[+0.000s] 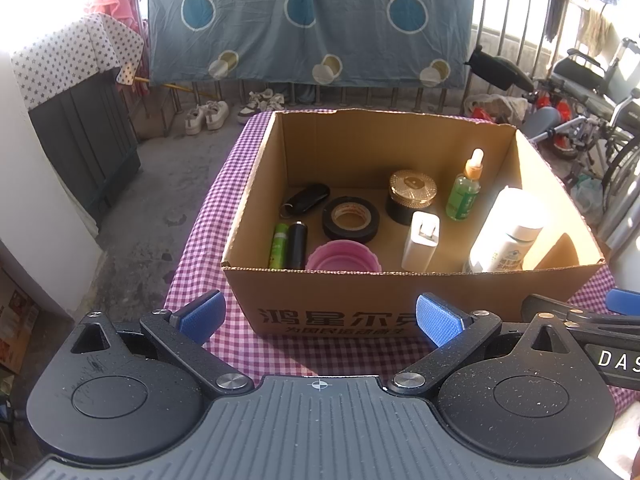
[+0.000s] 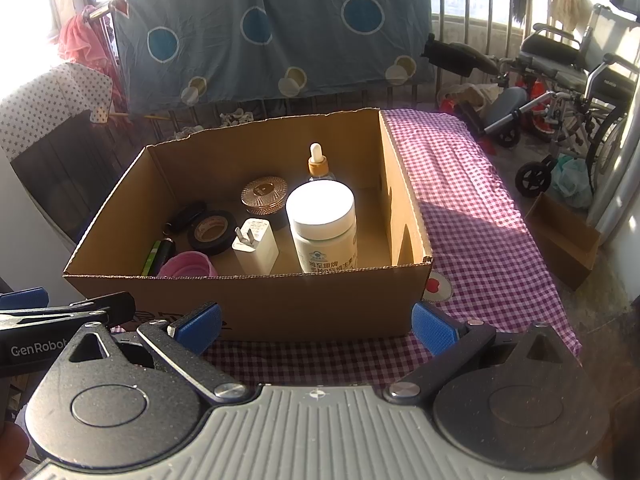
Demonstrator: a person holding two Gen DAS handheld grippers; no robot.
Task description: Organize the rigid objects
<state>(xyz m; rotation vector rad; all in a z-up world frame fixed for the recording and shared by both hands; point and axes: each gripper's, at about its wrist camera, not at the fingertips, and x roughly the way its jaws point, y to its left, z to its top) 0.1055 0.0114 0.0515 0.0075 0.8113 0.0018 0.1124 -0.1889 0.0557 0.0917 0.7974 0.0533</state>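
Note:
An open cardboard box (image 1: 360,304) (image 2: 256,300) stands on a purple checked tablecloth (image 1: 304,352) (image 2: 472,216). Inside it are a black tape roll (image 1: 351,219) (image 2: 212,230), a white charger (image 1: 421,241) (image 2: 256,246), a white jar (image 1: 508,232) (image 2: 324,226), a green dropper bottle (image 1: 466,190) (image 2: 318,162), a gold-lidded black pot (image 1: 412,196) (image 2: 265,196), a pink cup (image 1: 342,257) (image 2: 188,264), a green and a black tube (image 1: 288,245) (image 2: 160,256) and a black key fob (image 1: 306,198). My left gripper (image 1: 320,318) and right gripper (image 2: 316,326) hang open in front of the box, holding nothing.
A blue sheet with circles hangs on a railing behind the table (image 1: 308,20). Shoes (image 1: 206,116) lie on the floor at the left. A wheelchair (image 2: 568,80) and a small cardboard box (image 2: 568,240) stand at the right. A dark cabinet (image 1: 84,140) is at the left.

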